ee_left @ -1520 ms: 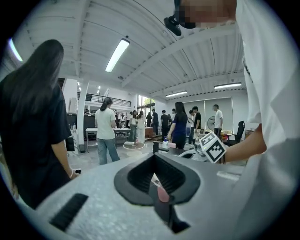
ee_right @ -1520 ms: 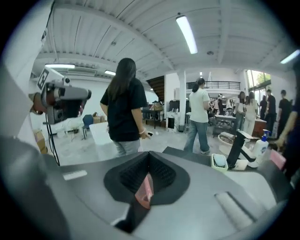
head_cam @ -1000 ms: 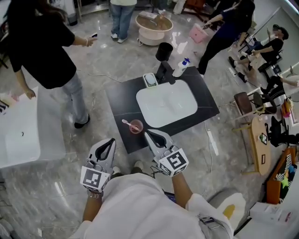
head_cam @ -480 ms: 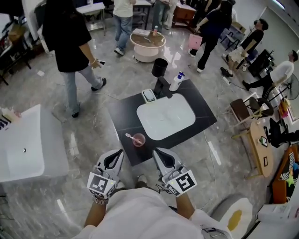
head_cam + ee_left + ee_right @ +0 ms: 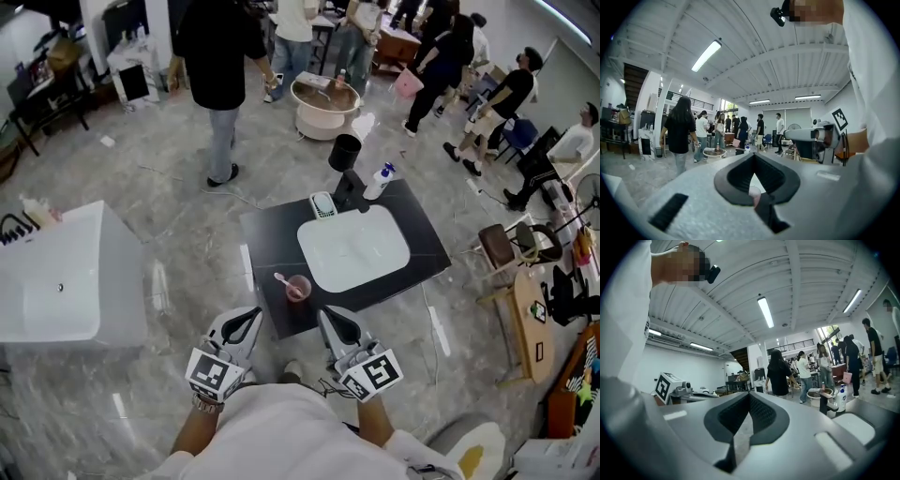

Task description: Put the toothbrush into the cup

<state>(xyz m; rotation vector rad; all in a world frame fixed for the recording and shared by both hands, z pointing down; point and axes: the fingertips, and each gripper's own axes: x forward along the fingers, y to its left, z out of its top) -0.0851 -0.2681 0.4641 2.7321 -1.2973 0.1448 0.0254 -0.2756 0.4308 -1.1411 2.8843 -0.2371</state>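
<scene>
A pink cup [image 5: 299,288] stands on the front left corner of the black counter [image 5: 269,234]. A toothbrush [image 5: 281,278] rests in it and leans out to the upper left. My left gripper [image 5: 251,315] is held just off the counter's front edge, below and left of the cup, shut and empty. My right gripper [image 5: 328,314] hangs below and right of the cup, also shut with nothing in it. In the left gripper view the cup [image 5: 754,195] shows pink through the loop of the shut left gripper [image 5: 753,155]. The right gripper view shows my right gripper [image 5: 749,393] with its jaws meeting.
A white sink basin [image 5: 354,248] fills the counter's middle, with a black faucet [image 5: 347,187], a soap bottle [image 5: 379,181] and a small green-edged holder [image 5: 322,204] behind it. A white tub [image 5: 56,286] stands at the left. Several people walk beyond the counter.
The head view has pulled back, so the counter looks smaller. Both grippers stay shut and sit slightly further from the cup. The person in black has walked away.
</scene>
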